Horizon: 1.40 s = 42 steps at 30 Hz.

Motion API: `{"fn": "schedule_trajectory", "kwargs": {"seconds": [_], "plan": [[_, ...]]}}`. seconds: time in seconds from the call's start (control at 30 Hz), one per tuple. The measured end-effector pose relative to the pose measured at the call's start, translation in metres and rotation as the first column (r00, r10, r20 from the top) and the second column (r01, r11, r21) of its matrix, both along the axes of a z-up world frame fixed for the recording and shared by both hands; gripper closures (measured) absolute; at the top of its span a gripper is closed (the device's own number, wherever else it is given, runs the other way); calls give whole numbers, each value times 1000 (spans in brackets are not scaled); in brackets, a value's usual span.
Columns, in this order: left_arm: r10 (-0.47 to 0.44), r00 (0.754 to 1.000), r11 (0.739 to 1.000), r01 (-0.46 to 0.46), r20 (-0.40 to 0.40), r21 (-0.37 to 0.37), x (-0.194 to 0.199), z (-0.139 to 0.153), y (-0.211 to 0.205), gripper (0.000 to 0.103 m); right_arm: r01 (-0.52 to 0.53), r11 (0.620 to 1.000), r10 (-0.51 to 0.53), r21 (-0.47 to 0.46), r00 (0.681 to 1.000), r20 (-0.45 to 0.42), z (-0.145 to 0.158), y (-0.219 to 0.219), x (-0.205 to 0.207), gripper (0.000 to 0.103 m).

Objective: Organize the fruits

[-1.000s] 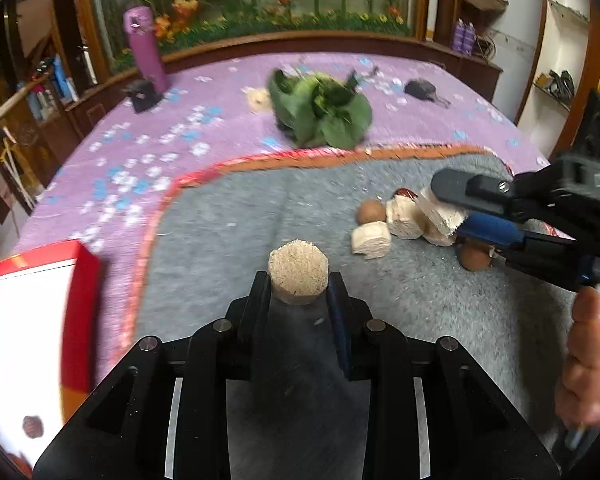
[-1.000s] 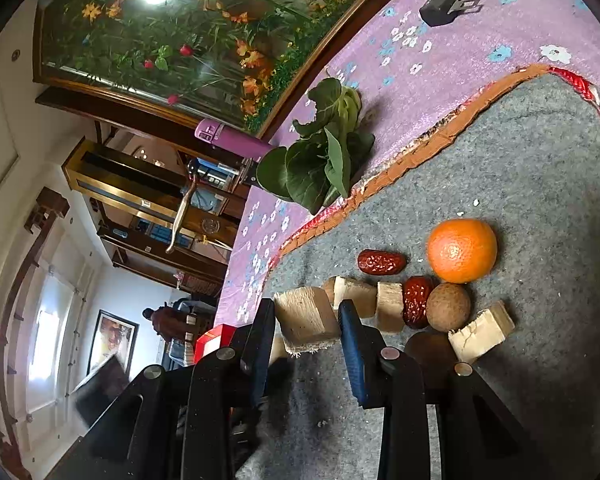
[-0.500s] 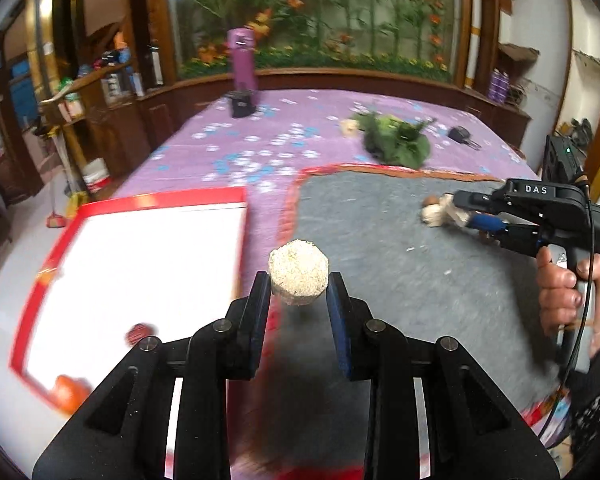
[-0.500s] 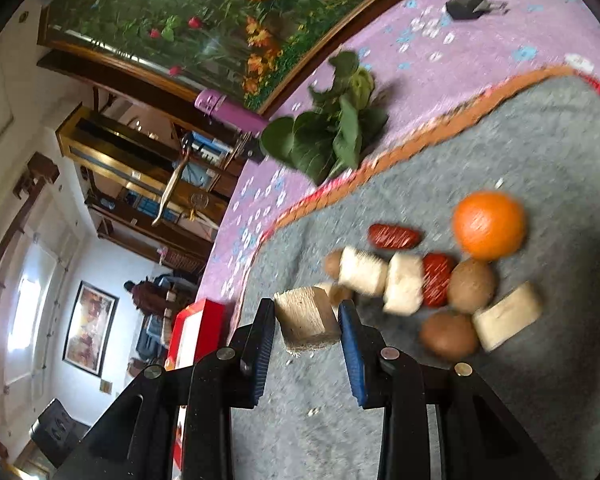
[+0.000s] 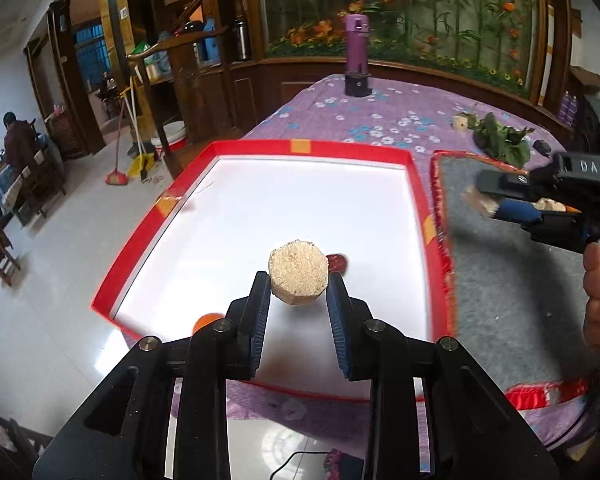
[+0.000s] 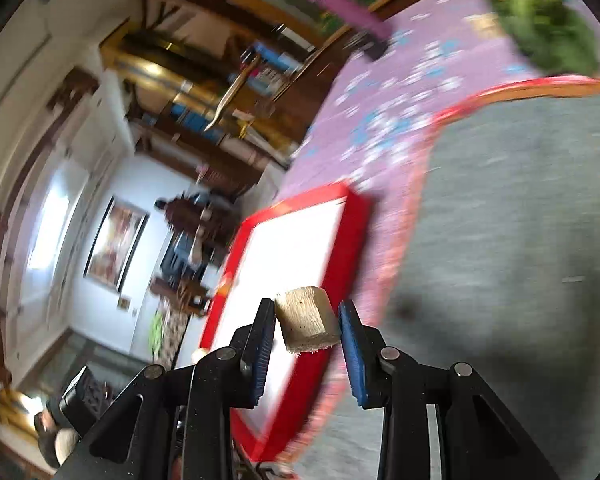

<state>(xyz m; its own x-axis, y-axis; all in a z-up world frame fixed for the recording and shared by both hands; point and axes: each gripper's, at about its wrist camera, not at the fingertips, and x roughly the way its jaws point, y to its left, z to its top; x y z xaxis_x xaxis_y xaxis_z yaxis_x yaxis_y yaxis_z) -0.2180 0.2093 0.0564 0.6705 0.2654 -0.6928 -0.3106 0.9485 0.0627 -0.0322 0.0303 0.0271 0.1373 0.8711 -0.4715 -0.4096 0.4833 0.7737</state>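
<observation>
Left tool (image 5: pixel 298 292): clamped on a round chunk (image 5: pixel 298 270), above the tray (image 5: pixel 308 148).
Right tool (image 6: pixel 306 326): clamped on a block (image 6: pixel 306 322), beside the tray.
Risk: an early release could bounce pieces over the tray rim.

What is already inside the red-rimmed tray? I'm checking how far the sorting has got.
Inside the red-rimmed tray lie a dark red fruit and an orange fruit, both partly hidden by the left gripper and its cane piece.
</observation>
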Motion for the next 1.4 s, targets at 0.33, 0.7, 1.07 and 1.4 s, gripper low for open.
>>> {"fn": "schedule_trajectory", "kwargs": {"seconds": [0.33,0.7,1.07,1.4], "plan": [[3,998,1000,-5,-62,-30,0,-21,13,75,-99,985,99,-140,995,-10,-16,88,-9,71],[22,999,1000,-23,-28,-21,-6,-12,22,72,-7,984,23,-178,996,90,2,69,4,61],[-94,994,996,95,62,-2,-4,9,-19,55,231,967,-225,-108,972,65,2,-60,29,61],[-358,934,933,358,-8,-45,23,6,-116,55,526,849,-527,-53,850,2,-3,-236,24,61]]}}
